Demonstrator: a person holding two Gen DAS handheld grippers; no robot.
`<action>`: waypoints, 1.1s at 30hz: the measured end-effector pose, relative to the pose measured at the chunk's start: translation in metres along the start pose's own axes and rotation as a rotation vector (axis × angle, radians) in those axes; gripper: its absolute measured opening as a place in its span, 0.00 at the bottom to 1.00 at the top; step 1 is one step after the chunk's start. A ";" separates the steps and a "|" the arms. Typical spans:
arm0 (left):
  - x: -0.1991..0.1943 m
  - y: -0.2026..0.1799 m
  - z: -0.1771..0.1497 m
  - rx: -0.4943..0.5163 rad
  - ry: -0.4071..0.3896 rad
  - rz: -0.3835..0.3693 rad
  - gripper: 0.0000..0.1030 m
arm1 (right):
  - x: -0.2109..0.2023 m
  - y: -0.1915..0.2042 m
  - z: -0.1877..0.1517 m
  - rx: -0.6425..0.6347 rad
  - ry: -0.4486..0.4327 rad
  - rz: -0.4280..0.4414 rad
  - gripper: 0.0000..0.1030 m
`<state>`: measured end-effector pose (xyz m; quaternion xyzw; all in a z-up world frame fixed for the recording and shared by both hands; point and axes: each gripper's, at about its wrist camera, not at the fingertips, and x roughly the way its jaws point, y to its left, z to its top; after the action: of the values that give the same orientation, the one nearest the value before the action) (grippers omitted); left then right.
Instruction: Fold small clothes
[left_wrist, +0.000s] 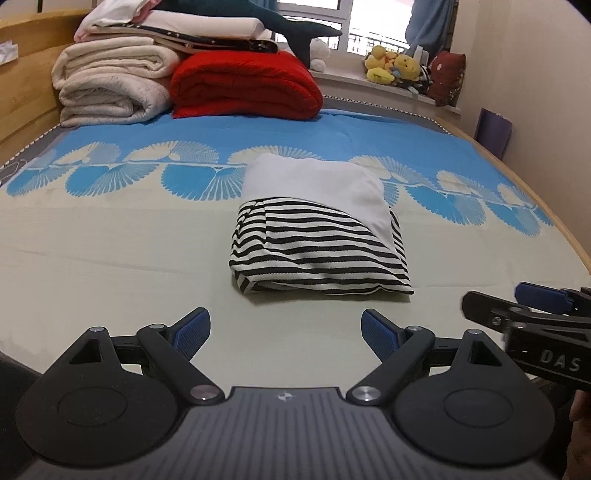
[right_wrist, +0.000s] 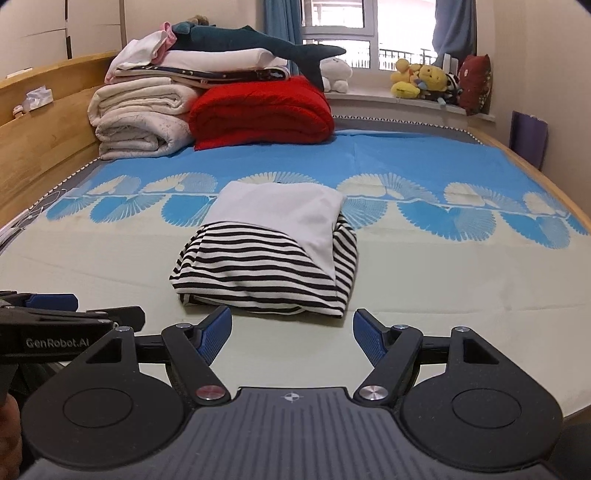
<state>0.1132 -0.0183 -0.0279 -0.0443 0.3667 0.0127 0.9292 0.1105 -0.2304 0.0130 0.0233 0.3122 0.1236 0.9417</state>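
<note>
Striped garment (right_wrist: 266, 266) folded, bed (right_wrist: 443, 295) w/ room

Bed (left_wrist: 110, 251) carried a folded striped garment (left_wrist: 317, 240) at its middle, cream blankets (left_wrist: 110, 85) and red quilt (left_wrist: 243, 86) lay far behind, perhaps touching

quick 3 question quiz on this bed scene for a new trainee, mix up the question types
1. True or false: the left gripper is shut on the striped garment.
2. What lies right beside the red blanket, on its left in the picture? A) cream folded blankets B) yellow plush toys C) a purple bag
3. Fill in: the garment on the bed sheet is folded, with a plain ____ panel on top of the stripes.

Key
1. False: both it and the right gripper are open, short of the garment, with nothing between the pads.
2. A, the cream folded blankets.
3. White.
</note>
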 end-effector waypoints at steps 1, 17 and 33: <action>0.000 0.000 0.000 0.004 -0.002 -0.002 0.89 | 0.001 0.002 -0.001 -0.005 0.002 0.002 0.72; 0.012 0.002 0.000 -0.004 0.021 0.002 0.89 | 0.014 0.008 0.001 -0.011 0.033 0.011 0.72; 0.015 0.002 -0.001 -0.003 0.024 -0.002 0.89 | 0.019 0.005 0.002 -0.001 0.060 0.013 0.72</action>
<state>0.1238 -0.0161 -0.0390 -0.0460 0.3778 0.0119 0.9247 0.1250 -0.2213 0.0039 0.0209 0.3398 0.1303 0.9312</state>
